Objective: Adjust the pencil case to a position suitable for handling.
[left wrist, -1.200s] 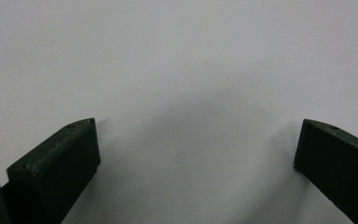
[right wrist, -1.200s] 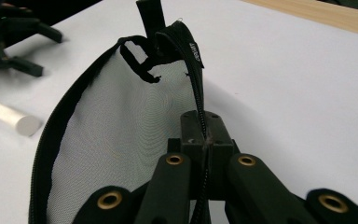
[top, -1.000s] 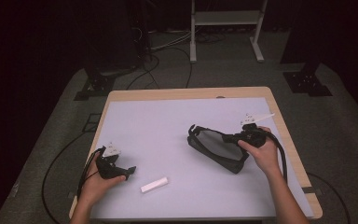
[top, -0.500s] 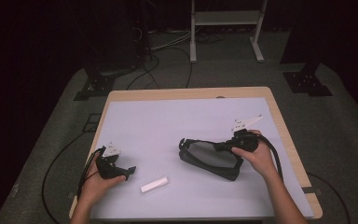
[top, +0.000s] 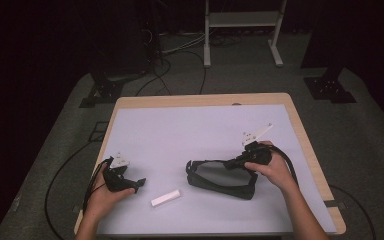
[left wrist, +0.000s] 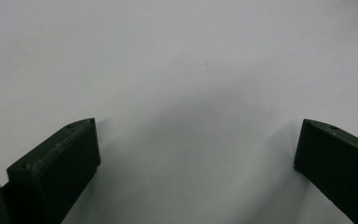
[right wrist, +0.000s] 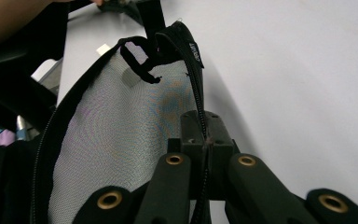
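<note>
A black zip pouch with a grey mesh side [top: 220,178] lies on the white table top [top: 190,130], right of centre. My right gripper [top: 231,164] is shut on the pouch's upper edge, jaws clamped on the zipper line [right wrist: 204,122]. The mesh panel [right wrist: 121,135] spreads left of the jaws, with a small black loop [right wrist: 137,60] at the pouch's far end. My left gripper [top: 136,184] rests low at the front left, open, with nothing between its fingertips [left wrist: 67,149]. A small white bar [top: 165,198] lies just right of it, apart from it.
The table's wooden rim [top: 305,145] frames the white top. Cables [top: 165,70] and a white stand [top: 240,30] occupy the dark floor behind. A black stand foot [top: 330,87] sits at the back right.
My right gripper has dragged the pouch toward the left and nearer the front edge. The left gripper and the white bar have stayed in place.
</note>
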Available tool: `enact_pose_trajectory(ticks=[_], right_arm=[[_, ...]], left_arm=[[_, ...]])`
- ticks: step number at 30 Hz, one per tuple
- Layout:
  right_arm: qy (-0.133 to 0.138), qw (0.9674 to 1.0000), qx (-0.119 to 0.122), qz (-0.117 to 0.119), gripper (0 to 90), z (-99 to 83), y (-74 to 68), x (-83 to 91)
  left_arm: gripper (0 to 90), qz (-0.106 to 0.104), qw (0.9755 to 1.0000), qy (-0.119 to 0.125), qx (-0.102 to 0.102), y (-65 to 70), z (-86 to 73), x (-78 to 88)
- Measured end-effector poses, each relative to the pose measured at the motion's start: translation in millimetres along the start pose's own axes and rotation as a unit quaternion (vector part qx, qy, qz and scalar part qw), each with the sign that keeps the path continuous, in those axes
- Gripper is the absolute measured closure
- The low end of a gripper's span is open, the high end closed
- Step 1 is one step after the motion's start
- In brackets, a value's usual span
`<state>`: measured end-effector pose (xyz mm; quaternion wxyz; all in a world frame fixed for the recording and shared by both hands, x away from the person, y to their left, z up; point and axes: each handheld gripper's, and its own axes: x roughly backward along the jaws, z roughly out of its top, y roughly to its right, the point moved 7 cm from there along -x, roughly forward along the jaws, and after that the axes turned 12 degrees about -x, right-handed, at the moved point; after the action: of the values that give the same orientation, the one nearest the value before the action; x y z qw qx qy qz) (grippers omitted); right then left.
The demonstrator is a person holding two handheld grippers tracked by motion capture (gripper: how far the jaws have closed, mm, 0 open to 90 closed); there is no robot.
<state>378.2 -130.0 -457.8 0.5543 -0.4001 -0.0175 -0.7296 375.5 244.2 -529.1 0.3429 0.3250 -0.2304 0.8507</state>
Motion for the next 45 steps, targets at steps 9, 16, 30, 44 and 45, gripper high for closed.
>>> enact_pose_trajectory(ticks=[9,16,30,44,45], right_arm=[[-0.029,0.9992,0.012,0.025,87.9,-1.3,-6.6,-11.7],[-0.043,0.9982,0.017,0.039,87.9,-2.5,-10.7,-16.2],[-0.061,0.9969,0.024,0.044,87.8,-5.4,-12.0,-27.0],[-0.056,0.9974,0.036,0.025,79.6,-5.0,-12.0,-27.2],[-0.055,0.9975,0.037,0.025,78.9,-4.7,-12.7,-26.6]], left_arm=[[0.0,0.0,1.0,0.0,0.0,0.0,0.0,0.0],[0.0,0.0,1.0,0.0,0.0,0.0,0.0,0.0],[0.0,0.0,1.0,0.0,0.0,0.0,0.0,0.0],[0.0,0.0,1.0,0.0,0.0,0.0,-0.1,0.0],[0.0,0.0,1.0,0.0,0.0,0.0,0.0,0.0]])
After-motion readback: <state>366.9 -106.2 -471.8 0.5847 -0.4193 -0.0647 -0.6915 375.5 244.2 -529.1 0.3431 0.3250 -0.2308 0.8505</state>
